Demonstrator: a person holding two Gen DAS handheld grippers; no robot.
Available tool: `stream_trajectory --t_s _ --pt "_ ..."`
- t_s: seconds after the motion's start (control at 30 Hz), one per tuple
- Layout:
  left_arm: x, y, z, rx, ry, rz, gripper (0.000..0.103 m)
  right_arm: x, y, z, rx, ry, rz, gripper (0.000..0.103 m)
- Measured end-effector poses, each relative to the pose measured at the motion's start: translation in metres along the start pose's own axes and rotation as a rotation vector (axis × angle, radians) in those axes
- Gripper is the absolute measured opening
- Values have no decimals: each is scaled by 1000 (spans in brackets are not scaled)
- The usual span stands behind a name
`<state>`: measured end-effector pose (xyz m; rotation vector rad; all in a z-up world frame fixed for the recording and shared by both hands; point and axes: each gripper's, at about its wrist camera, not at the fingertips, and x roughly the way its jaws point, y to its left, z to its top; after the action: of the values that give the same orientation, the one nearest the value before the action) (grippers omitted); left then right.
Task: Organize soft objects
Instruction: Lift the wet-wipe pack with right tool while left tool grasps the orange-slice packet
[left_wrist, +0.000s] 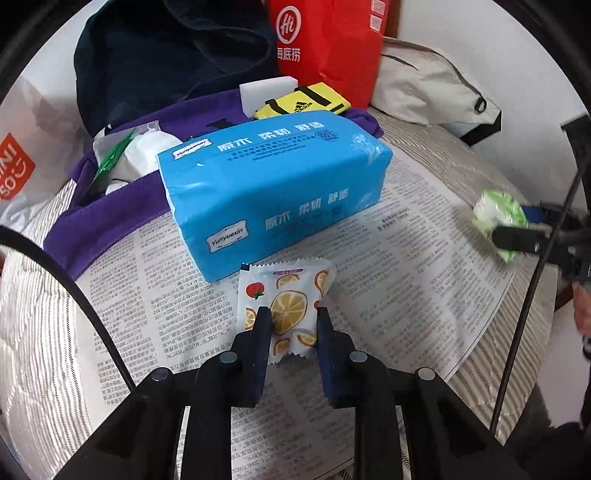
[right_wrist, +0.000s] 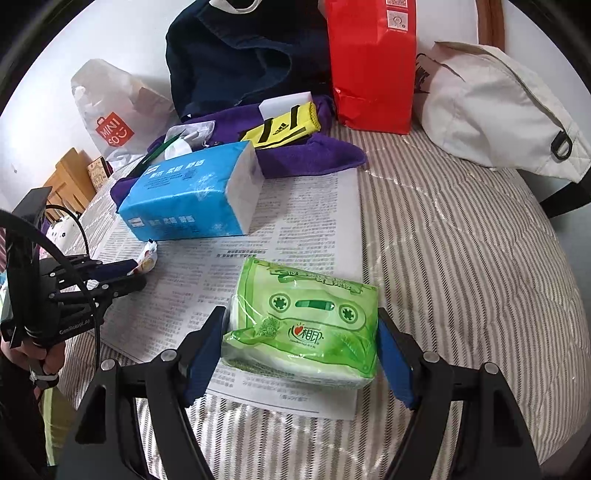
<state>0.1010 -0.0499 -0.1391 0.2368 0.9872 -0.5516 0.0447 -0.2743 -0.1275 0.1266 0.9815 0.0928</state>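
Early stage: left gripper (left_wrist: 291, 317) pinches the fruit-print sachet (left_wrist: 286, 301) just before the blue tissue pack (left_wrist: 273, 184); right gripper (right_wrist: 301, 339) clamps the green tissue pack (right_wrist: 303, 321). Nothing visibly sorted yet.

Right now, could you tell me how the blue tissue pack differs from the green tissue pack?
The blue tissue pack is the larger brick and lies free near the purple cloth; the green tissue pack is smaller, cassette-printed, and sits between the right gripper fingers. Both rest on the newspaper.
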Motion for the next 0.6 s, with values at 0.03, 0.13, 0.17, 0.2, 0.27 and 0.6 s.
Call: stream_trajectory --t_s 0.03,0.13,0.17,0.2,0.27,0.6 --pt "-1 1 0 -4 0 -3 20 0 1 -1 4 1 3 76" --pt "-3 7 1 -39 7 -11 12 -1 6 -3 14 1 12 76" --pt "-5 11 2 -58 9 -15 12 -3 8 -4 9 0 13 76" --pt "-7 14 2 -70 5 -19 12 -4 10 -4 2 -2 11 76" --pt "-13 17 1 -75 -3 -9 11 -9 14 -3 -7 -10 15 76" --pt "-47 31 7 -116 -60 43 11 -19 32 14 -63 -24 28 76"
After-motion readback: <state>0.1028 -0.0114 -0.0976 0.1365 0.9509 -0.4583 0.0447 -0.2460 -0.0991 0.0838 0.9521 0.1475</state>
